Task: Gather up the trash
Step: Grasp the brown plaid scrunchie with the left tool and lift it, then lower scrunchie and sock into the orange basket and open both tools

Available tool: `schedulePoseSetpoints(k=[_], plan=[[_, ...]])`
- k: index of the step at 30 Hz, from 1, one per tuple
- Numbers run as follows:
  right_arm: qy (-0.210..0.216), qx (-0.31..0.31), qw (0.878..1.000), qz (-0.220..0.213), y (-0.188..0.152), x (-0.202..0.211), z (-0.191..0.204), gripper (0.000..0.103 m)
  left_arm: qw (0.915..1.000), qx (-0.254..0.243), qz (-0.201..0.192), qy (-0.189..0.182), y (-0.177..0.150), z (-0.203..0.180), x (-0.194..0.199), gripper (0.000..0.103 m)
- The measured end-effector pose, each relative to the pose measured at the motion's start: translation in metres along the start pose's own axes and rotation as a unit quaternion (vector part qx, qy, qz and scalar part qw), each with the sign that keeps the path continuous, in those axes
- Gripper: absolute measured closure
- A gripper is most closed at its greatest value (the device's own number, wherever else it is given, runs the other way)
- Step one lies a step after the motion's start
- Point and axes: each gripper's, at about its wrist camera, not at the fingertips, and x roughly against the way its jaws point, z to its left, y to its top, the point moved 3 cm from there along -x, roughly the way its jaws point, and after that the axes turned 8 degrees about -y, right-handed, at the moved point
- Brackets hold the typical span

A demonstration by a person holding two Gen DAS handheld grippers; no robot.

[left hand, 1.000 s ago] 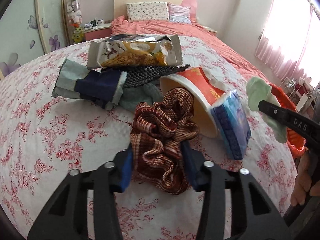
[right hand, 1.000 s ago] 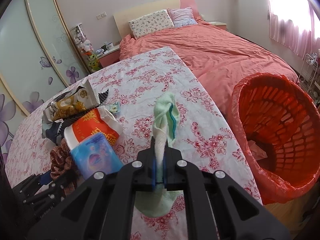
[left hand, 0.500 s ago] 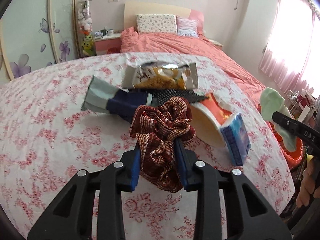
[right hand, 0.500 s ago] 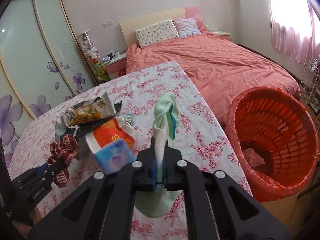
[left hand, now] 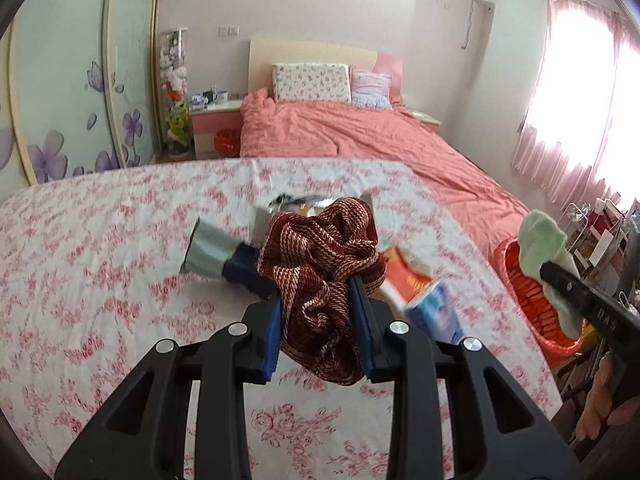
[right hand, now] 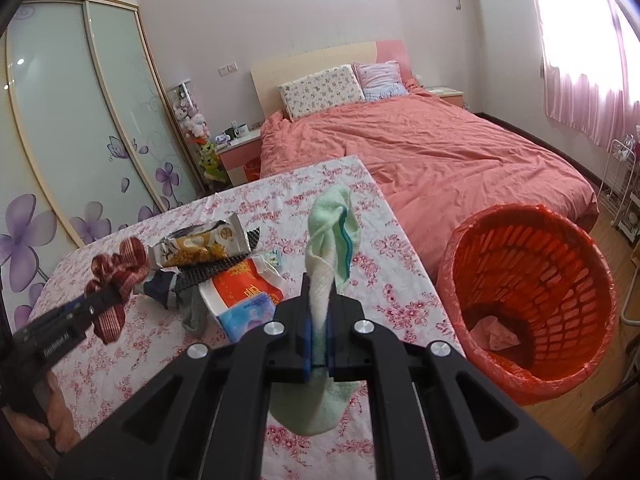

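My left gripper (left hand: pixel 318 328) is shut on a brown woven scrunchie (left hand: pixel 324 264), held up above the floral table (left hand: pixel 100 260). From the right wrist view the same scrunchie (right hand: pixel 116 276) hangs at the far left in the left gripper (right hand: pixel 102 308). My right gripper (right hand: pixel 319 342) is shut on a pale green sock (right hand: pixel 332 240), lifted over the table's right side; the sock (left hand: pixel 540 240) also shows at the right edge of the left wrist view. An orange mesh bin (right hand: pixel 532 300) with a red liner stands on the floor right of the table, with crumpled paper inside.
On the table lie a snack wrapper (right hand: pixel 200 240), a red-and-white paper cup (right hand: pixel 244 288), a blue tissue pack (right hand: pixel 248 316), dark socks (right hand: pixel 168 288) and a black mesh piece. A bed with a pink cover (right hand: pixel 420 152) stands behind; a wire rack (right hand: pixel 622 188) is at the right.
The left gripper's jaws shut on the scrunchie and lifted it off the table. The right gripper rose too with the sock; more of the room shows in both views.
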Motion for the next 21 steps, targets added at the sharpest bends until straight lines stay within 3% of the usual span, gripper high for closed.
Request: schedulePoseSetpoints(k=[9, 21], plan=[[-0.006, -0.009, 1.0, -0.021, 0.008, 0.022, -0.017, 0.097, 0.9989, -0.024, -0.028, -0.027, 0.026, -0.037, 0.006, 0.072], [-0.041, -0.036, 0.997, -0.053, 0.012, 0.05, -0.068, 0.097, 0.9936, -0.057, -0.025, -0.094, 0.03, -0.106, -0.012, 0.072]])
